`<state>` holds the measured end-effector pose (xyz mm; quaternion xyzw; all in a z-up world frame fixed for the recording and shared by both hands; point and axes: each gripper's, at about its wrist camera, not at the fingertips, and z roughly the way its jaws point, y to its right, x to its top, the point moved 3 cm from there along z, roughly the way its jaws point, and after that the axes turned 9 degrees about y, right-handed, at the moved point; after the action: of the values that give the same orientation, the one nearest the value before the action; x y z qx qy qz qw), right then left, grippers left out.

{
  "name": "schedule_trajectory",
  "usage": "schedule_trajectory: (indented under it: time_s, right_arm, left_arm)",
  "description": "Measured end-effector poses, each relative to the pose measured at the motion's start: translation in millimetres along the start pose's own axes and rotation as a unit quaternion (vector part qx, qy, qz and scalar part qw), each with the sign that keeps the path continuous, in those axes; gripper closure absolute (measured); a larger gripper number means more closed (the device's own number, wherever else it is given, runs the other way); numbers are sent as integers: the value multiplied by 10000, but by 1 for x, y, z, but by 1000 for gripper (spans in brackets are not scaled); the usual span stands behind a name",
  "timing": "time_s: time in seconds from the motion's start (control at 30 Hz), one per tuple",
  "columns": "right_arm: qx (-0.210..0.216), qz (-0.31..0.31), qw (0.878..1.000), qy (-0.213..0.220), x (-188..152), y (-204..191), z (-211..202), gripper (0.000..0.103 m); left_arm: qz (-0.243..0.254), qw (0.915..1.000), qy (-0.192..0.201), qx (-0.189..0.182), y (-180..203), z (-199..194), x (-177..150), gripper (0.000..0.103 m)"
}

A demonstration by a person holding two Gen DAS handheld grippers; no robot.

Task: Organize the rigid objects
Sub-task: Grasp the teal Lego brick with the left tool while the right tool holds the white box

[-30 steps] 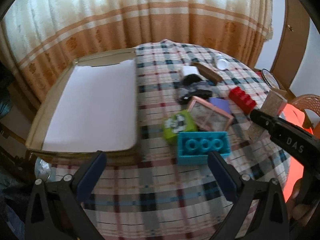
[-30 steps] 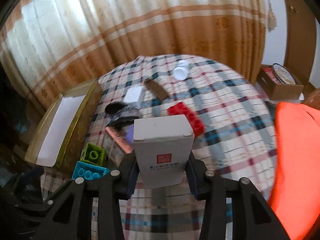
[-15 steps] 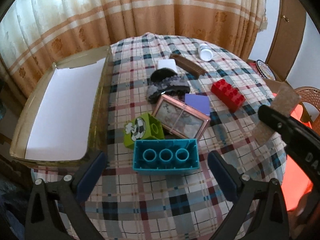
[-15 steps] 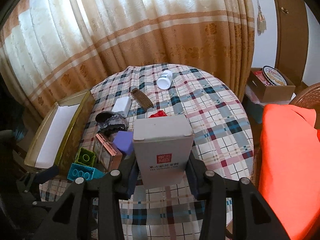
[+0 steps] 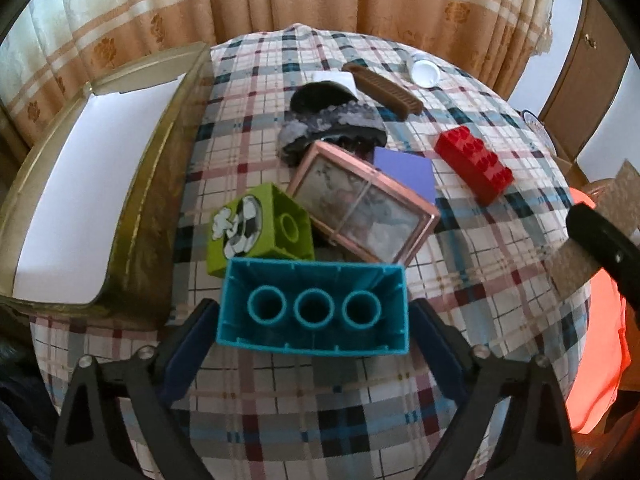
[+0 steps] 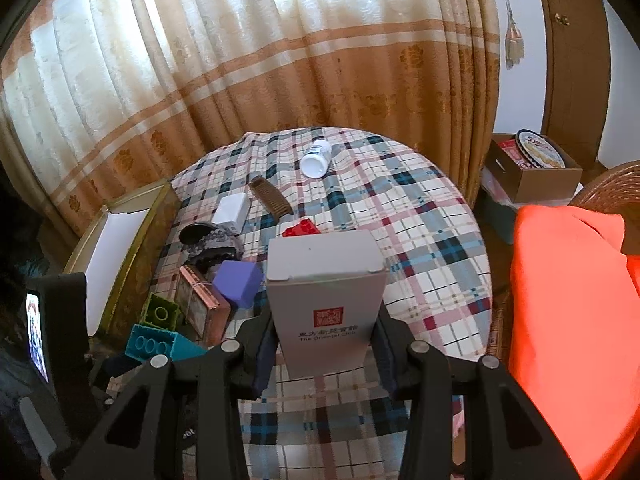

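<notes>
My left gripper (image 5: 314, 320) is open, its fingers on either side of a teal toy brick (image 5: 314, 310) lying with its hollow underside toward the camera; I cannot tell if they touch it. Behind it sit a green brick (image 5: 260, 232), a copper-framed picture (image 5: 362, 216), a purple block (image 5: 406, 174), a red brick (image 5: 474, 164), a dark hair clip (image 5: 332, 128) and a brown comb (image 5: 382, 88). My right gripper (image 6: 326, 342) is shut on a grey carton (image 6: 326, 300), held above the table's near edge. The teal brick (image 6: 154, 346) shows at lower left there.
A gold-rimmed box with a white lining (image 5: 132, 200) lies along the table's left side. A white bottle (image 6: 316, 158) and a white plug (image 6: 232, 210) lie at the back. An orange cloth (image 6: 572, 320) drapes a chair at right. A cardboard box (image 6: 532, 168) stands beyond.
My left gripper has moved forward and right until the teal brick sits between its fingers. My right gripper has lifted back with the grey carton still in it.
</notes>
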<state>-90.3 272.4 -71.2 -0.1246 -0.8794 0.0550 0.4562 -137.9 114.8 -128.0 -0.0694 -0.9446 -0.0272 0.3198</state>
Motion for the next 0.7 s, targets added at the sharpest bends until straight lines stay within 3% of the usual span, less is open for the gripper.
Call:
schedule_trajectory:
  time_s: [0.13,0.37,0.7]
  right_arm:
    - [-22,-6,10000,-12,1,2,2,58]
    - [20,41,10000,-38,0,1,-1,58]
    - [-35,84,10000,2,-1,-5,-7,58]
  left_arm:
    - [-13,9999,100,-1,0,1,1,11]
    - [71,9995,276,-96,1,-3,4,39]
    - [233,9988,366,-245,-2,-20,3,39]
